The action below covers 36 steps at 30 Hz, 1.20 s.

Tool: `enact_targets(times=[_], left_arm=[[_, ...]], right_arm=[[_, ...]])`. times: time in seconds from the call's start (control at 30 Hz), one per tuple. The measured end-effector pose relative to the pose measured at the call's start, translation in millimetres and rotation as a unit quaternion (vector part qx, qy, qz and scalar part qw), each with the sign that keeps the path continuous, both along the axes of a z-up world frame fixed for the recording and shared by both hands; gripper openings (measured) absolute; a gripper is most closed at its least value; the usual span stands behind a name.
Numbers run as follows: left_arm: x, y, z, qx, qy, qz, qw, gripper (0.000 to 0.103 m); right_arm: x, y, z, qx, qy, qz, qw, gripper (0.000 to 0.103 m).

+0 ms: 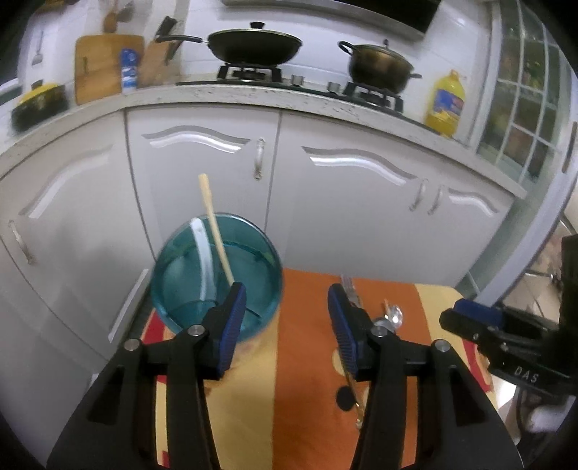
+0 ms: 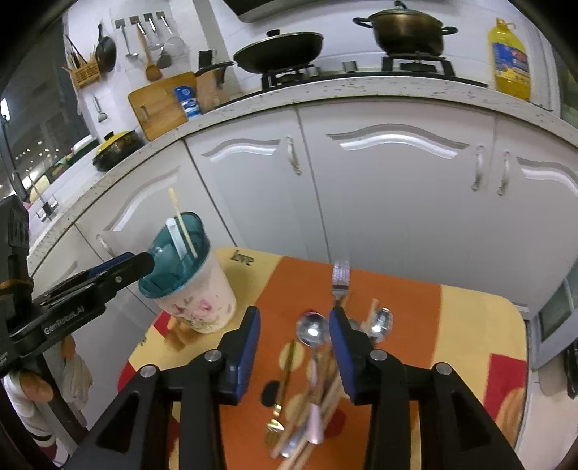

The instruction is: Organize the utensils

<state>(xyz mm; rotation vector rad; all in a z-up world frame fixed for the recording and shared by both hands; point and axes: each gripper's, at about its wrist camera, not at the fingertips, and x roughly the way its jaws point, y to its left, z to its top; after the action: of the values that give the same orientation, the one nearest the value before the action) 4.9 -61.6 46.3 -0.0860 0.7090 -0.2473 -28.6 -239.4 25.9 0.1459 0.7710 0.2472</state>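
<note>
A cream cup holder with a teal slotted lid (image 1: pixel 216 278) (image 2: pixel 188 285) stands at the table's left edge, holding a pale chopstick (image 1: pixel 213 224) and a white spoon handle (image 1: pixel 206 253). My left gripper (image 1: pixel 287 321) is open and holds nothing, just right of the holder. In the right wrist view, one of its fingers (image 2: pixel 123 269) reaches the lid's rim. My right gripper (image 2: pixel 294 336) hangs open over a pile of loose utensils: a steel spoon (image 2: pixel 312 329), a second spoon (image 2: pixel 381 321), a fork (image 2: pixel 339 282), a gold fork (image 2: pixel 278 423) and wooden chopsticks (image 2: pixel 330 394). Nothing is gripped.
The small table has an orange and yellow cloth (image 2: pixel 469 325) with rounded corners. White cabinet doors (image 2: pixel 397 202) stand close behind it. The counter above carries a wok (image 2: pixel 281 50), a pot (image 2: pixel 408 29), an oil bottle (image 2: pixel 509 61) and a cutting board (image 2: pixel 159 105).
</note>
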Motion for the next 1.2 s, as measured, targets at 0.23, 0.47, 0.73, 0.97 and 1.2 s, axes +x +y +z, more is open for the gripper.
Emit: enact_targets(times=[0.23,0.47,0.73,0.97,1.2], left_arm=[[-8,-7,-12,-0.025,0.04,-0.032,0.9983,0.056],[-12,-16,-36,-0.035,0.09,-0.05,0.9941,0.056],[-5,-36,-65,-0.035,0.135,-0.067,0.988,0.056],[9,-52,-82,-0.032,0.152,-0.076,0.9848,0.056],[30,-61,-100,-0.035,0.174,-0.081,0.9808,0.056]], right_arm=[[-17,-29,-11,-0.007,0.016,-0.024,1.0,0.038],[-19,-45,-41,0.002,0.049,-0.036,0.998,0.038],[0,-56,-60,0.054,0.075,-0.031,0.995,0.038],[60,-57,-56,0.063,0.074,-0.006,0.995,0.038],[129,-36,-73,0.039,0.096,0.033,0.994,0.038]])
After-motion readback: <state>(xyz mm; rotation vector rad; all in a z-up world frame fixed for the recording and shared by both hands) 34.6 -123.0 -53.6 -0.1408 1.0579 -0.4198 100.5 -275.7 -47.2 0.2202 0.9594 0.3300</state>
